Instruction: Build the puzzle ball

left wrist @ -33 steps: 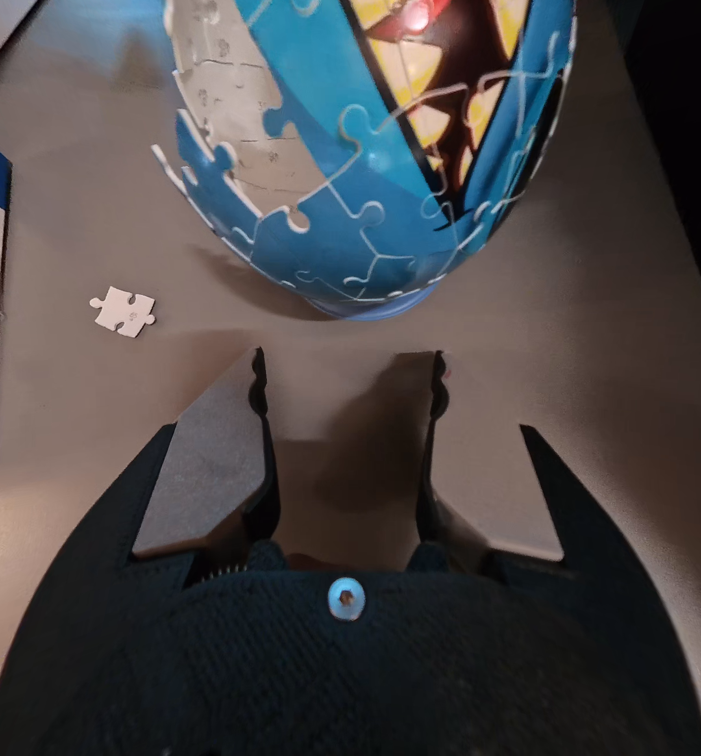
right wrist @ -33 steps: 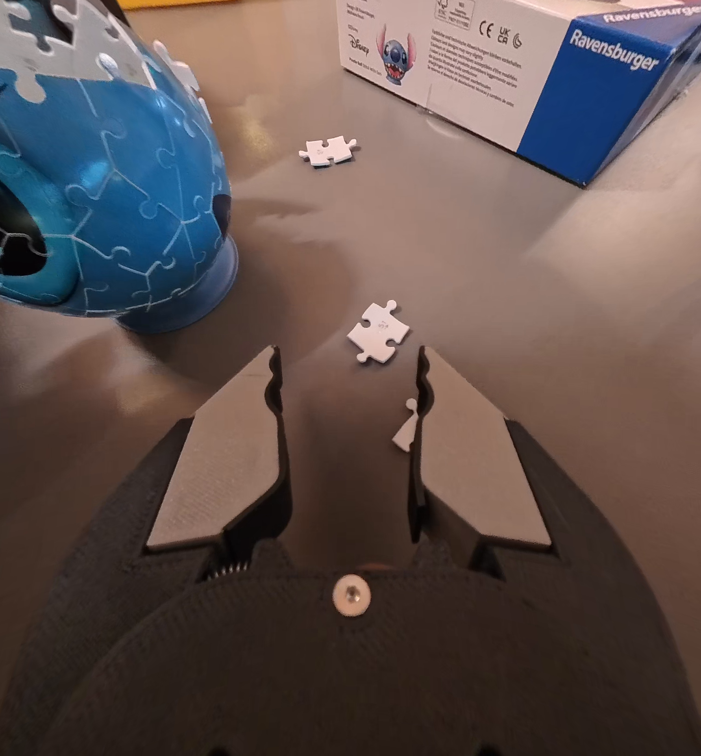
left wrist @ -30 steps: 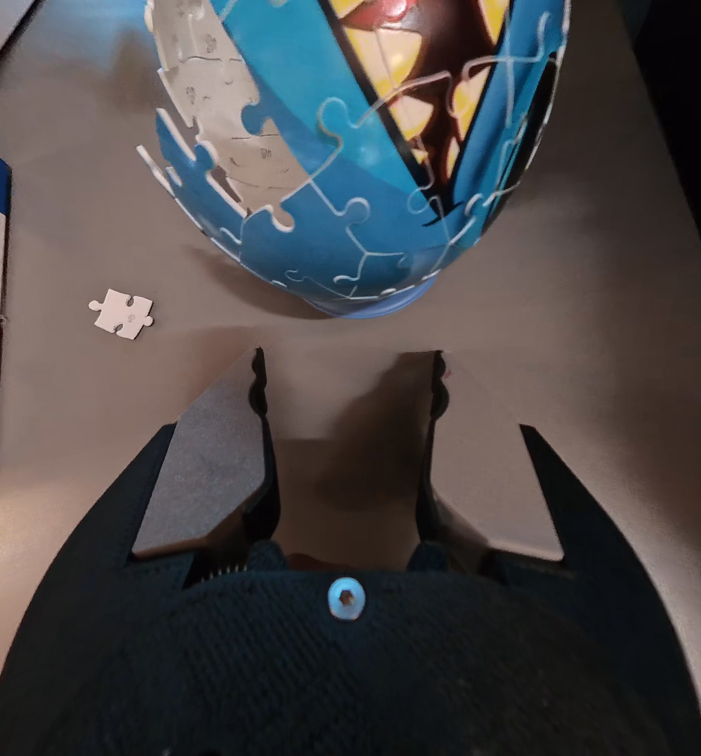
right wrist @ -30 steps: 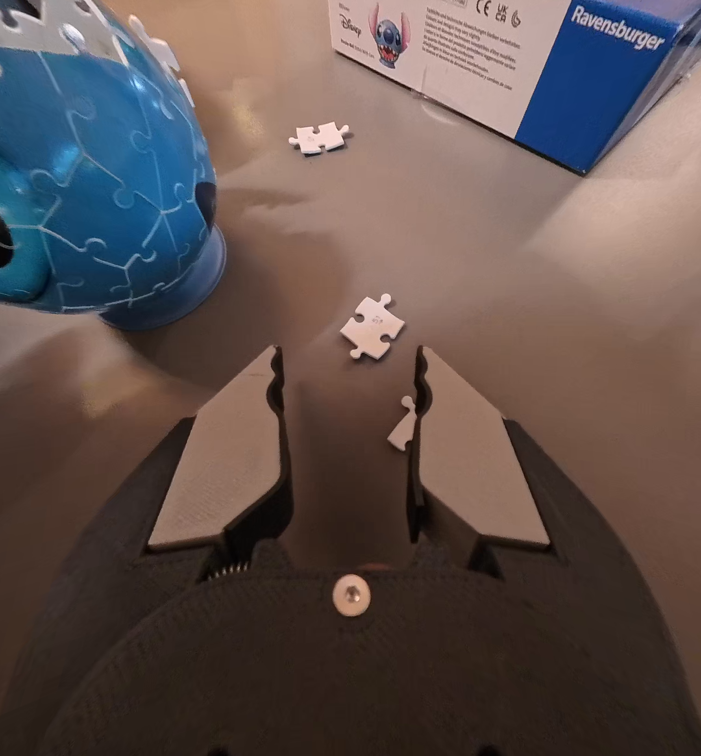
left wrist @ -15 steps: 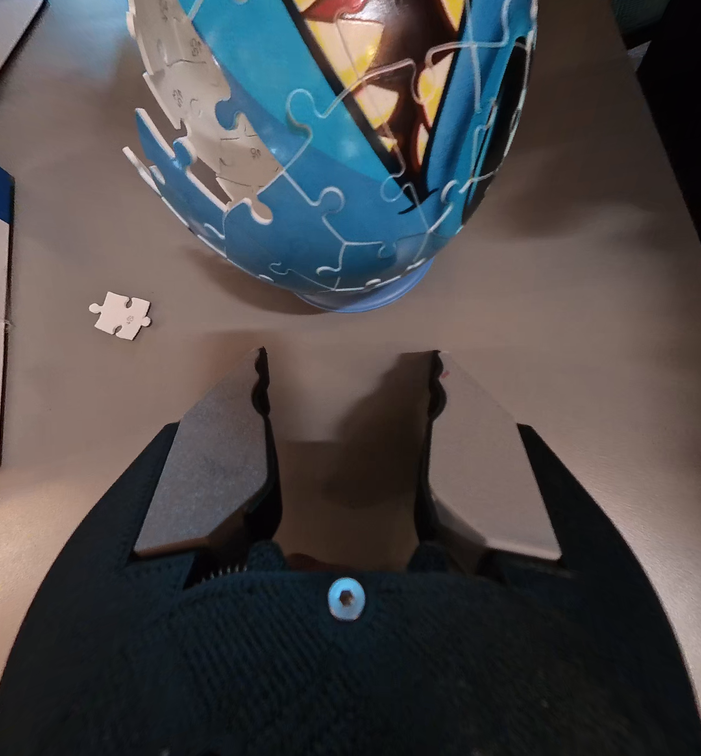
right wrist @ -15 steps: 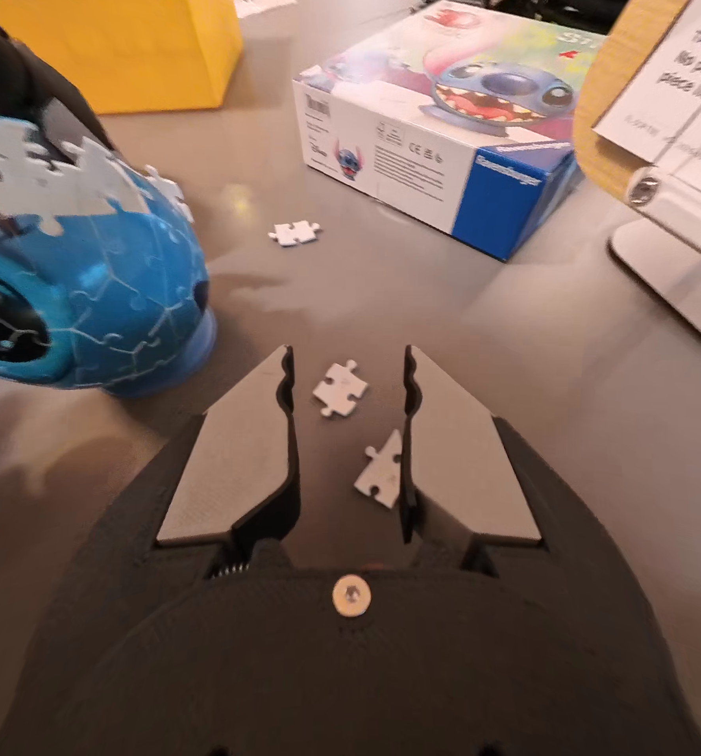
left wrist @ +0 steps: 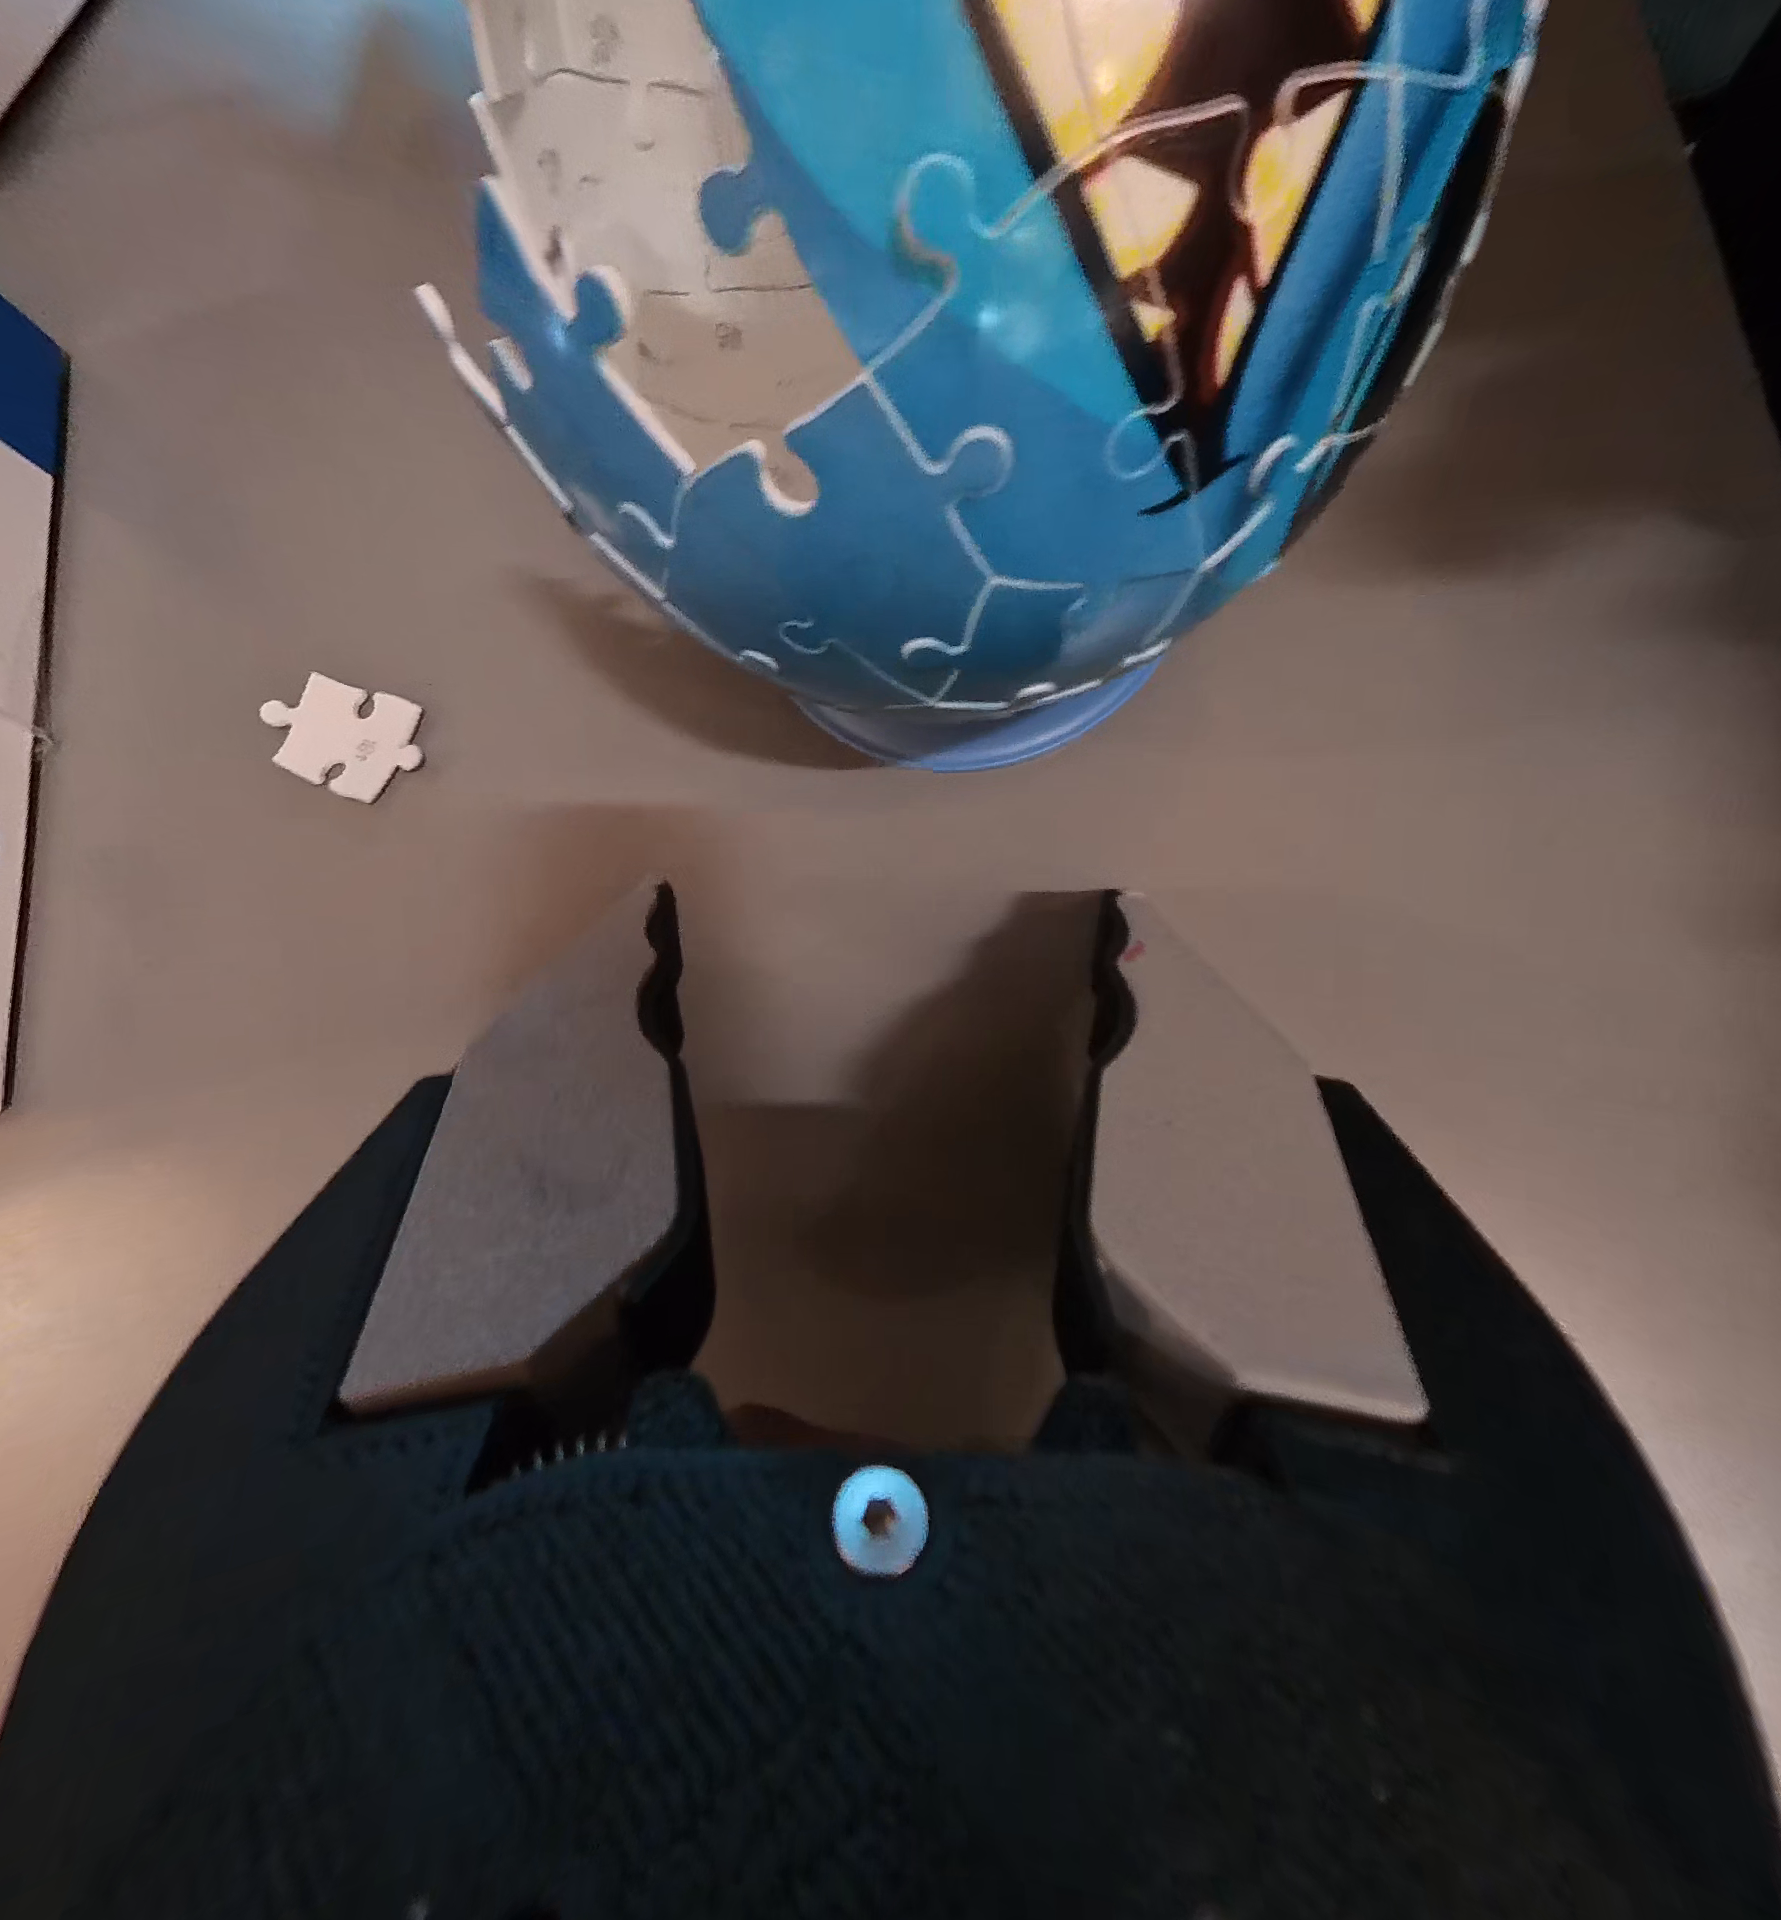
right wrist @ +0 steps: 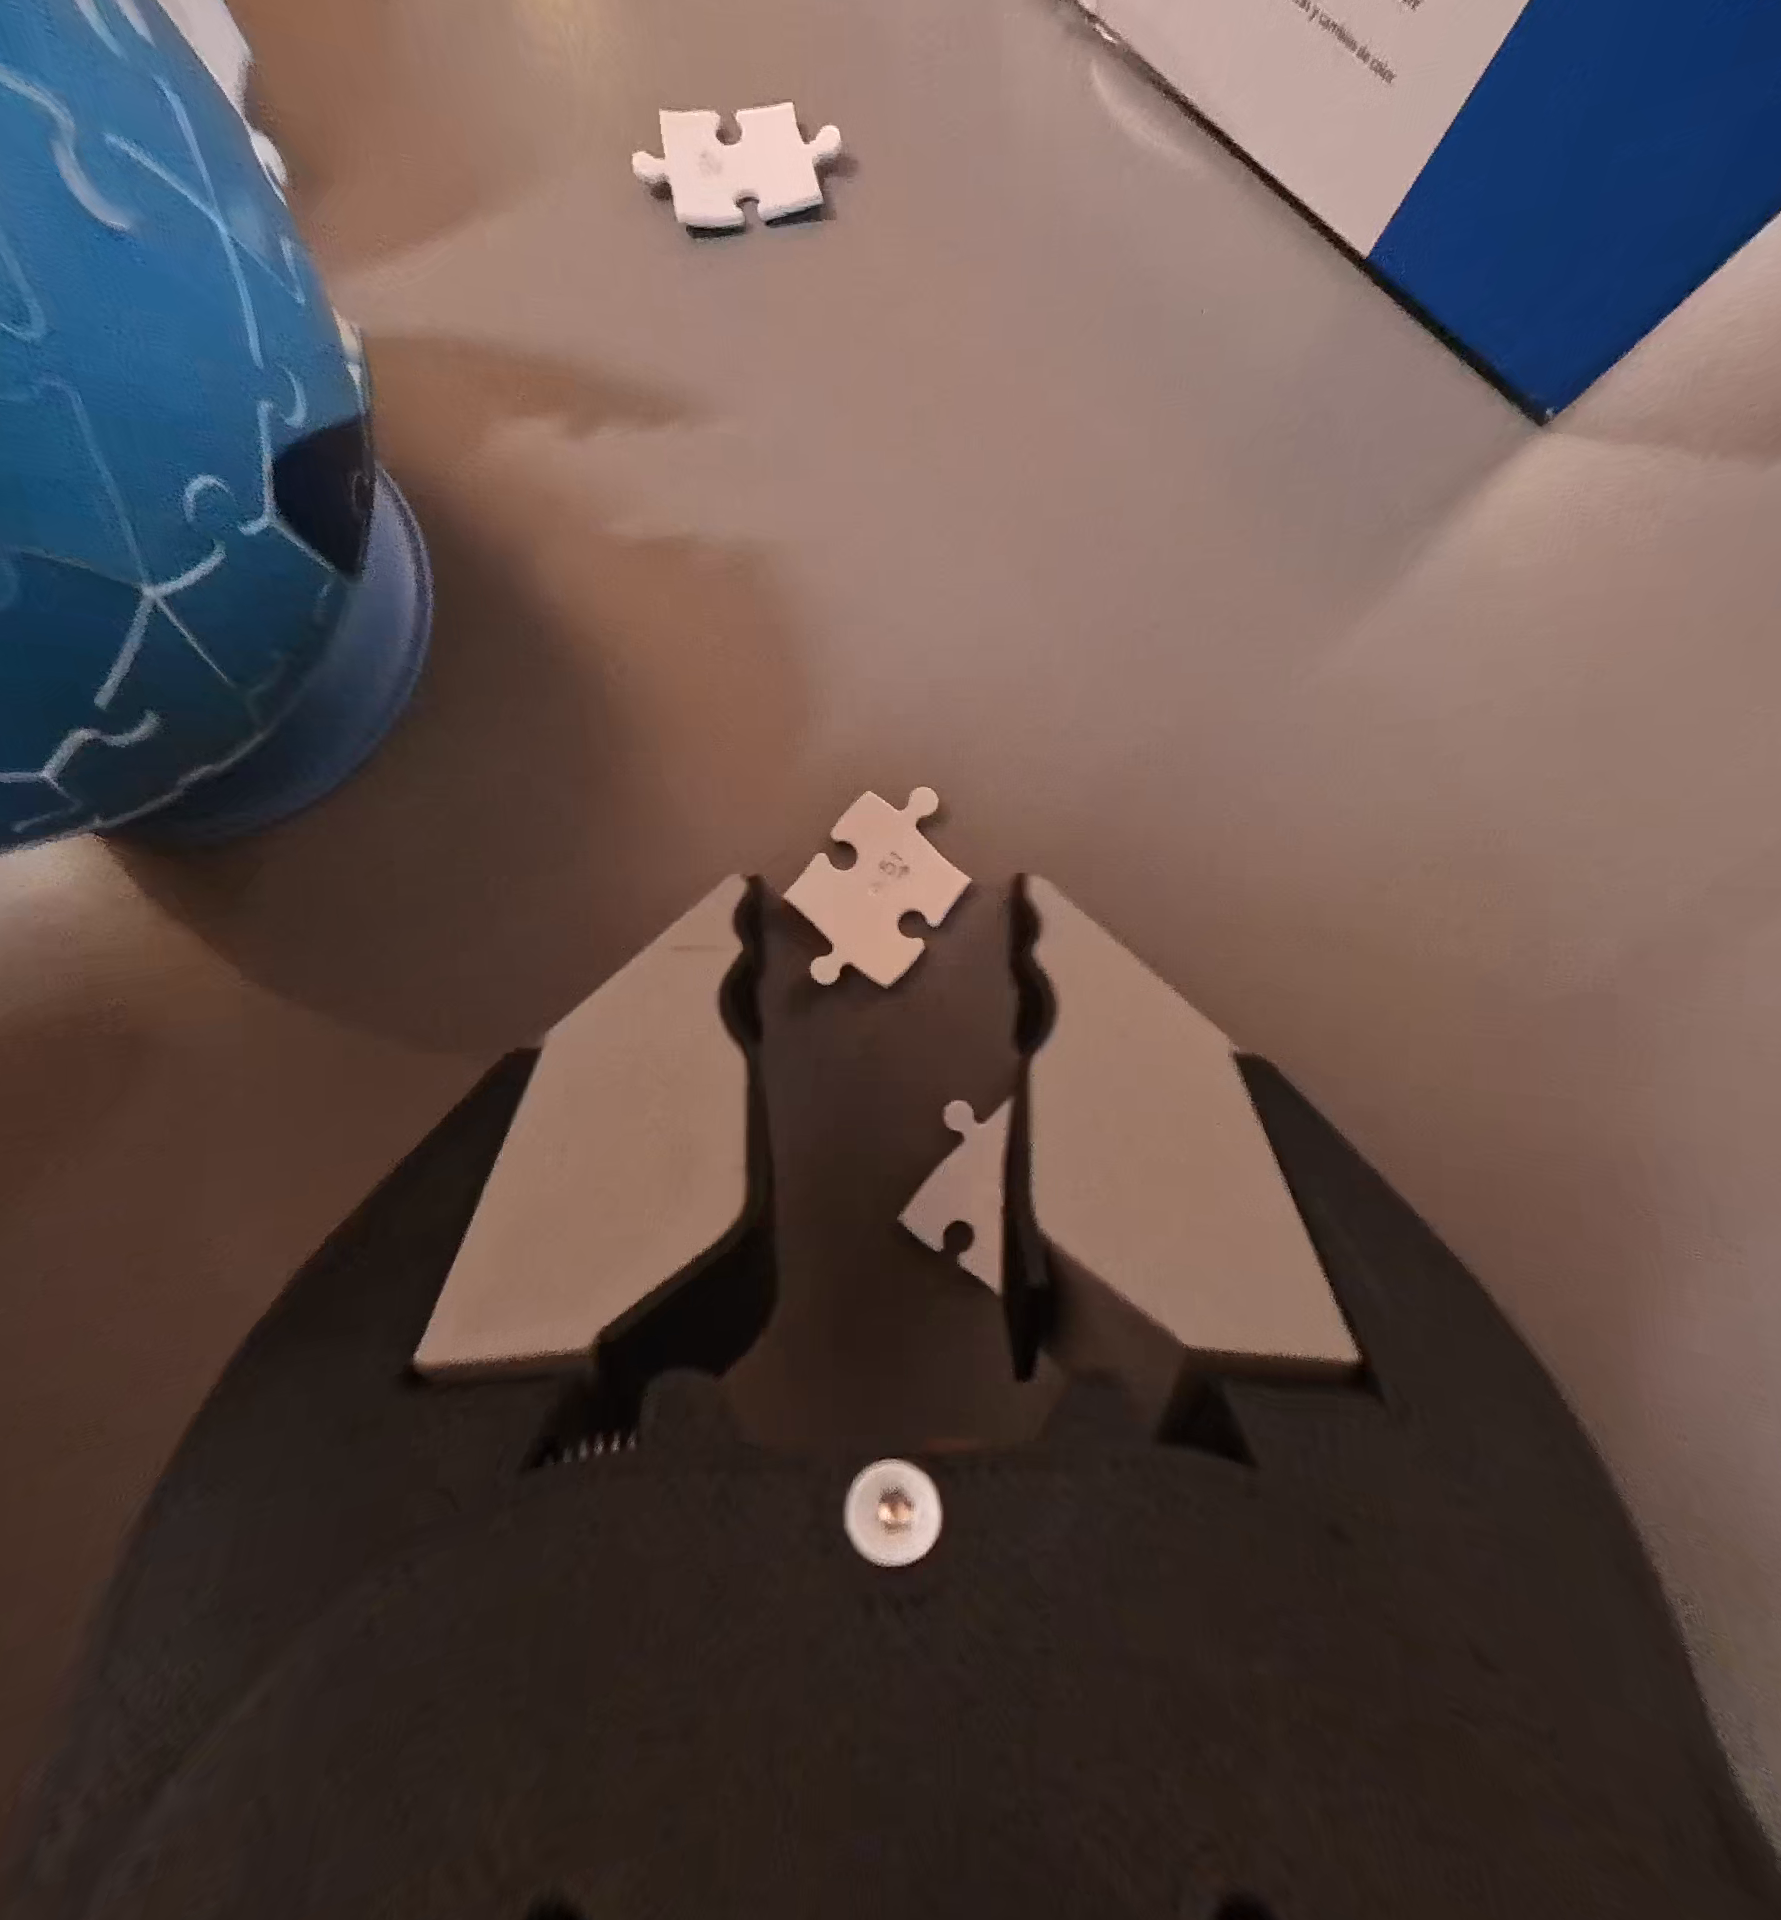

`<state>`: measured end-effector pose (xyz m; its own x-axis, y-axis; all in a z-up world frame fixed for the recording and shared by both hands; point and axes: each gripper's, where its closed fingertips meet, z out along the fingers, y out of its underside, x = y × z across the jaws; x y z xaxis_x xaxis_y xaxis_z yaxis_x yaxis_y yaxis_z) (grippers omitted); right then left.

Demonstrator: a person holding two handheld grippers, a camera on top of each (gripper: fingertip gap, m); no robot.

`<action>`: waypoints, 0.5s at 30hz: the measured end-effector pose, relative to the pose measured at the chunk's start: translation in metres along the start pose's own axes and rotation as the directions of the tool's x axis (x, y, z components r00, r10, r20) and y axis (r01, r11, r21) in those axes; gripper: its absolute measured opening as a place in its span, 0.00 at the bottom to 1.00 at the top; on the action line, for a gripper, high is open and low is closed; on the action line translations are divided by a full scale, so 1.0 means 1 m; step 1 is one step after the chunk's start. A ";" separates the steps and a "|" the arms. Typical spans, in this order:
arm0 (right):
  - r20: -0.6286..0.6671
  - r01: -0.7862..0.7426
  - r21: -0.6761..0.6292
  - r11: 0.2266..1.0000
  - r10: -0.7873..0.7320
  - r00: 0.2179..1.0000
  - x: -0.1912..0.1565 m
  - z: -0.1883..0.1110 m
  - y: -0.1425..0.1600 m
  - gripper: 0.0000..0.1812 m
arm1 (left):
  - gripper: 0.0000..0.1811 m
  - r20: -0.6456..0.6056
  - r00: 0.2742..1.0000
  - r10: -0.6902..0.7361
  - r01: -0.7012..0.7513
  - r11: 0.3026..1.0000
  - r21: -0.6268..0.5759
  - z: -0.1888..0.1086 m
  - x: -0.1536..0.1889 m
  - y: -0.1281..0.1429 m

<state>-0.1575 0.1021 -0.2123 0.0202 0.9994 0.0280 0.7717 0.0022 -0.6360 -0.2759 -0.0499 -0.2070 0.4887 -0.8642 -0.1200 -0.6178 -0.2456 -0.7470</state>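
Right gripper (right wrist: 886,894) gapes empty over a loose piece (right wrist: 878,886) beside the puzzle ball (right wrist: 117,499); closing off-centre may skid it away.

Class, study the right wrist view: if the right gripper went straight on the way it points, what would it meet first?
Most likely the white puzzle piece lying face-down just ahead of the open right gripper, between its fingers. Height above the table is unclear.

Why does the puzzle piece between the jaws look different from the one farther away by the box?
The near piece is a single piece, turned cornerwise, between the open right gripper's tips. The far piece is two pieces joined, lying wide and straighter, clear of the gripper. Both lie white side up on the table.
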 end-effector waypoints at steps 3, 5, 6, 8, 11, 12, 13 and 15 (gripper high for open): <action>0.002 0.014 0.002 1.000 -0.014 1.000 -0.001 -0.001 0.000 0.16 | 0.42 0.028 0.999 -0.036 0.036 0.999 -0.007 -0.001 -0.009 0.003; -0.004 0.035 0.002 0.999 -0.035 0.999 -0.001 -0.001 0.000 0.16 | 0.41 0.066 0.996 -0.063 0.064 0.998 -0.010 -0.002 -0.018 0.005; -0.014 0.048 0.006 0.999 -0.047 0.999 -0.001 -0.002 -0.001 0.16 | 0.40 0.091 0.993 -0.074 0.076 0.997 -0.011 -0.004 -0.024 0.007; -0.032 0.071 0.034 0.997 -0.070 0.997 0.000 -0.005 -0.008 0.16 | 0.38 0.162 0.981 -0.108 0.111 0.994 -0.013 -0.006 -0.039 0.010; -0.066 0.107 0.103 0.989 -0.101 0.993 0.006 -0.017 -0.029 0.16 | 0.35 0.290 0.941 -0.175 0.184 0.983 -0.001 -0.015 -0.070 0.015; -0.076 0.122 0.128 0.984 -0.113 0.991 0.008 -0.022 -0.039 0.15 | 0.33 0.331 0.922 -0.201 0.209 0.978 0.013 -0.020 -0.081 0.014; -0.086 0.140 0.152 0.978 -0.128 0.988 0.011 -0.026 -0.050 0.15 | 0.33 0.364 0.903 -0.229 0.231 0.972 0.037 -0.027 -0.091 0.010; -0.094 0.181 0.203 0.962 -0.165 0.982 0.013 -0.033 -0.075 0.15 | 0.28 0.433 0.850 -0.300 0.274 0.954 0.122 -0.044 -0.114 -0.005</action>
<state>-0.1943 0.1141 -0.1381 -0.0479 0.9776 0.2048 0.6173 0.1902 -0.7634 -0.3559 0.0307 -0.1603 0.8672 -0.4711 -0.1610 -0.3801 -0.4176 -0.8253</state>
